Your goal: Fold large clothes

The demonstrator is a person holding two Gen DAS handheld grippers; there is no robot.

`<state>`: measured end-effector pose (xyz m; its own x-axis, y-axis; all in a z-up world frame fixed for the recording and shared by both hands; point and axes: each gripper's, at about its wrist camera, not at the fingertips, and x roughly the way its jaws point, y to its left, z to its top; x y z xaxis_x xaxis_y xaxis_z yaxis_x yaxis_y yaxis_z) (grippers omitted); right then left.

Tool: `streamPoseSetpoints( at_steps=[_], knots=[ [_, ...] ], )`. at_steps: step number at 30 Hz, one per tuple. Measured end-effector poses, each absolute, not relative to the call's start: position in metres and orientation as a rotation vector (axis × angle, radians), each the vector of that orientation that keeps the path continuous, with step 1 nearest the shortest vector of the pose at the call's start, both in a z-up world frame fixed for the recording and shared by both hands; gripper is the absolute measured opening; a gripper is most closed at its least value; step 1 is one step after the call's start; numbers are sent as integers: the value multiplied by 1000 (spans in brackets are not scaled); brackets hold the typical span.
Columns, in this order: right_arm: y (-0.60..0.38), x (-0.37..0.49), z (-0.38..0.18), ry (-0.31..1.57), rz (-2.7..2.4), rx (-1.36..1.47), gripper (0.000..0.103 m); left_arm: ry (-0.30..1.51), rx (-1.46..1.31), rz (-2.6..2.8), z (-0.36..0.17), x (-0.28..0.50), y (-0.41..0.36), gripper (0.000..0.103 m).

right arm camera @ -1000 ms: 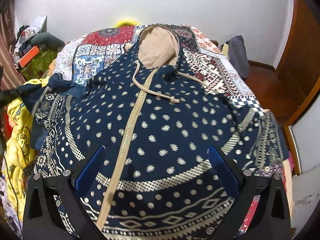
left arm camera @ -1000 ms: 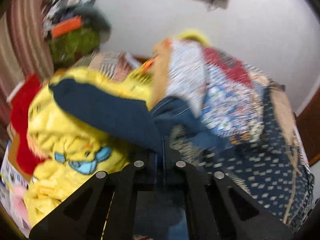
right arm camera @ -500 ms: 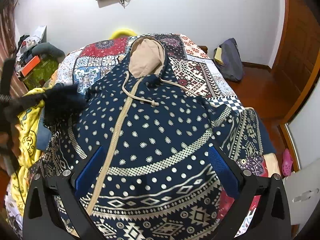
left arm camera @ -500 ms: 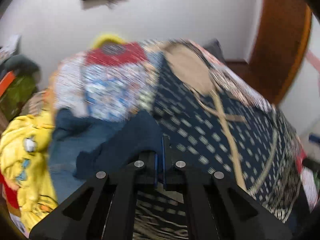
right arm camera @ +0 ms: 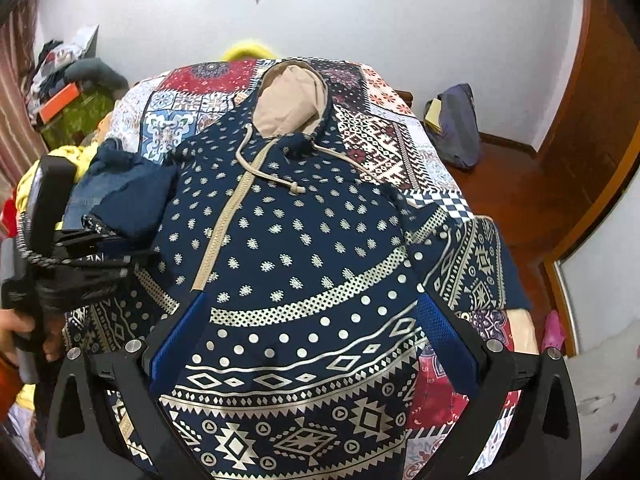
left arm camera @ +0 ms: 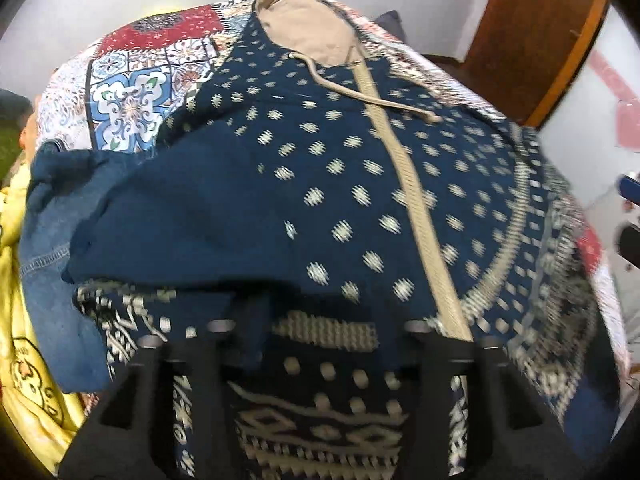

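- Navy patterned hoodie (right arm camera: 304,240) lies front-up on the quilted bed (right arm camera: 384,136), long axis running from near hem to far tan hood (right arm camera: 292,100).
- Left tongs (left arm camera: 316,332) opening, the folded-in sleeve (right arm camera: 132,196) lying loose at their tips.
- Right tongs (right arm camera: 312,332) gape wide above the hem, holding nothing.

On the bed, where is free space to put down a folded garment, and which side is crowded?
Bare quilt shows right of the hood, bordered by the hoodie shoulder and the bed's right edge, and left of the hood toward the wall. The left edge is crowded: yellow clothes, a denim piece, the folded sleeve.
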<state>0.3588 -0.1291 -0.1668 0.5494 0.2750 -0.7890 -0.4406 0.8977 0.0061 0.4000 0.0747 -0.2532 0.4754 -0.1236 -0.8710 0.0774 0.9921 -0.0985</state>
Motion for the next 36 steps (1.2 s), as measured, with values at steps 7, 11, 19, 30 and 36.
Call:
streamPoseSetpoints(
  at_steps=[7, 11, 19, 30, 36],
  knots=[
    [-74, 349, -147, 842, 495, -283, 102, 971, -48, -77, -216, 361, 118, 64],
    [-29, 345, -139, 817, 562, -320, 102, 904, -54, 36, -198, 341, 171, 70],
    [80, 350, -162, 865, 728, -402, 102, 907, -160, 179, -209, 310, 272, 71],
    [208, 363, -223, 992, 857, -575, 91, 955, -240, 226, -255, 295, 327, 71],
    [243, 369, -265, 1076, 861, -672, 73, 977, -262, 230, -272, 295, 340, 71]
  ],
)
